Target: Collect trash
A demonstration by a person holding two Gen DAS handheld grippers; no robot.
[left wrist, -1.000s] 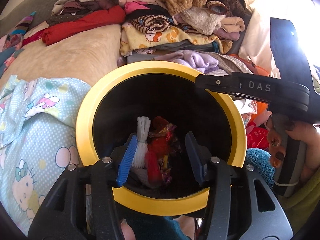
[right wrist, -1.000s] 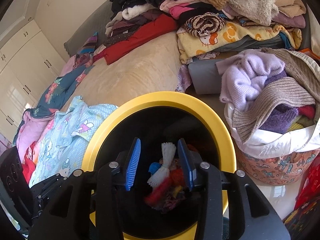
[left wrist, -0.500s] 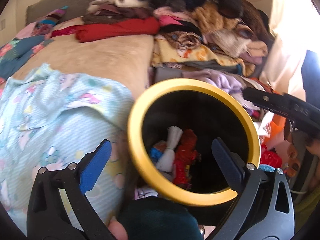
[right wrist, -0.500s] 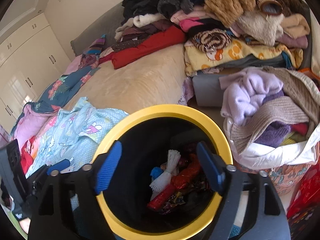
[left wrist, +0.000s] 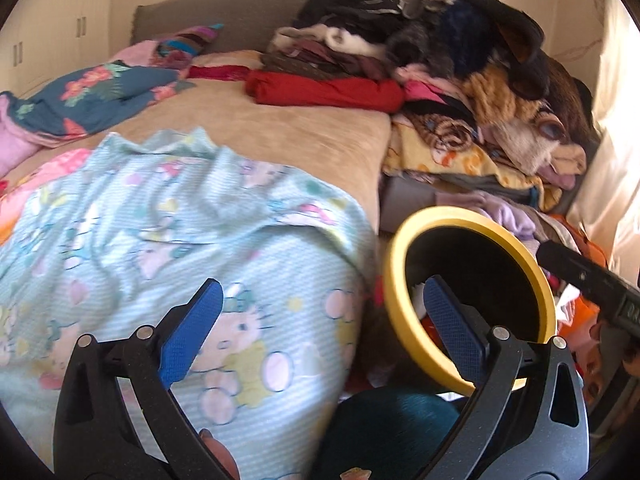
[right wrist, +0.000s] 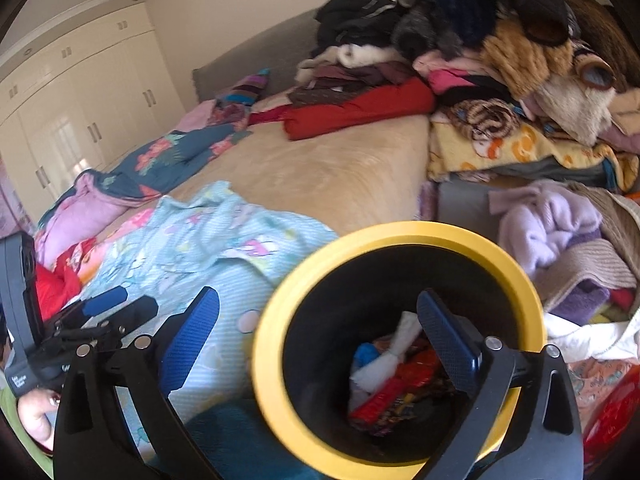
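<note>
A black bin with a yellow rim [right wrist: 400, 232] stands beside the bed; it also shows in the left wrist view [left wrist: 400, 264]. Inside lie a white twisted wrapper [right wrist: 394, 354], red wrappers [right wrist: 404, 384] and a blue scrap [right wrist: 366, 354]. My right gripper [right wrist: 320, 340] is open and empty, its right finger over the bin mouth, its left finger over the blue blanket. My left gripper [left wrist: 320, 320] is open and empty, left of the bin over the bed edge. It also shows at the left edge of the right wrist view [right wrist: 112, 304].
A light blue cartoon blanket [left wrist: 168, 248] covers the near bed. A beige cover [right wrist: 320, 168] lies behind it. Piled clothes [left wrist: 460, 80] fill the far right. A basket with lilac and beige knits [right wrist: 560, 232] stands right of the bin. White wardrobes [right wrist: 80, 100] line the left wall.
Both grippers have opened wide and pulled up and left away from the bin. The wrappers that sat between the fingers now lie in the bin.
</note>
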